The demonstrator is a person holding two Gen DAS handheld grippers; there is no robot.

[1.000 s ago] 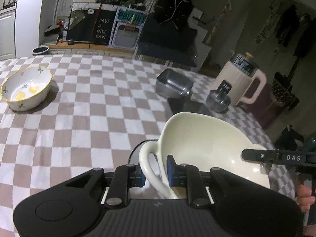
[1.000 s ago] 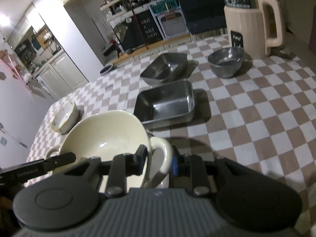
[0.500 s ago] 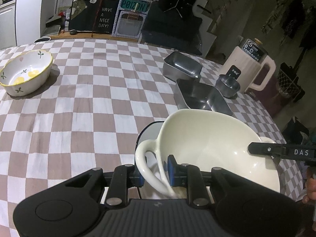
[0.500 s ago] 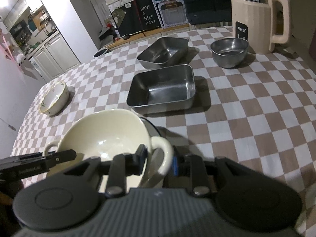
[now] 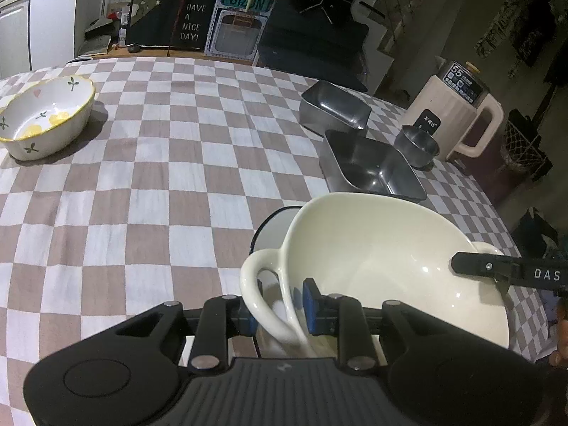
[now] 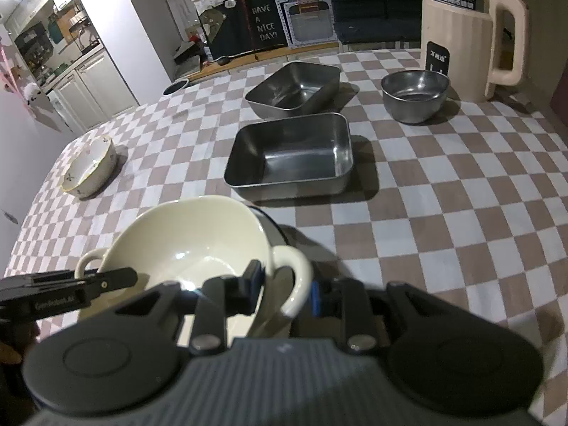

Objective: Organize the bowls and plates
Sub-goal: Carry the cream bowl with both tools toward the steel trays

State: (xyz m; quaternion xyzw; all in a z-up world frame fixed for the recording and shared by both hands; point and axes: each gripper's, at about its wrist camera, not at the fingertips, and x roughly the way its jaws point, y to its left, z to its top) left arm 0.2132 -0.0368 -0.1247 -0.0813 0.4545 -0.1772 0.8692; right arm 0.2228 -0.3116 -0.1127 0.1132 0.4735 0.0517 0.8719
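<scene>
The cream bowl [image 5: 394, 269] is held low over the desk [image 5: 142, 184], above a white dish [image 5: 273, 227]. One loop handle each is pinched by the left claw [image 5: 278, 310] and right claw [image 6: 284, 289].

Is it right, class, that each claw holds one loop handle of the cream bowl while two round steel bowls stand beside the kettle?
Not quite. Only one round steel bowl stands beside the kettle; the other two steel vessels are rectangular trays, as the right wrist view shows. The rest holds: the left claw and right claw each grip a loop handle of the cream bowl.
</scene>
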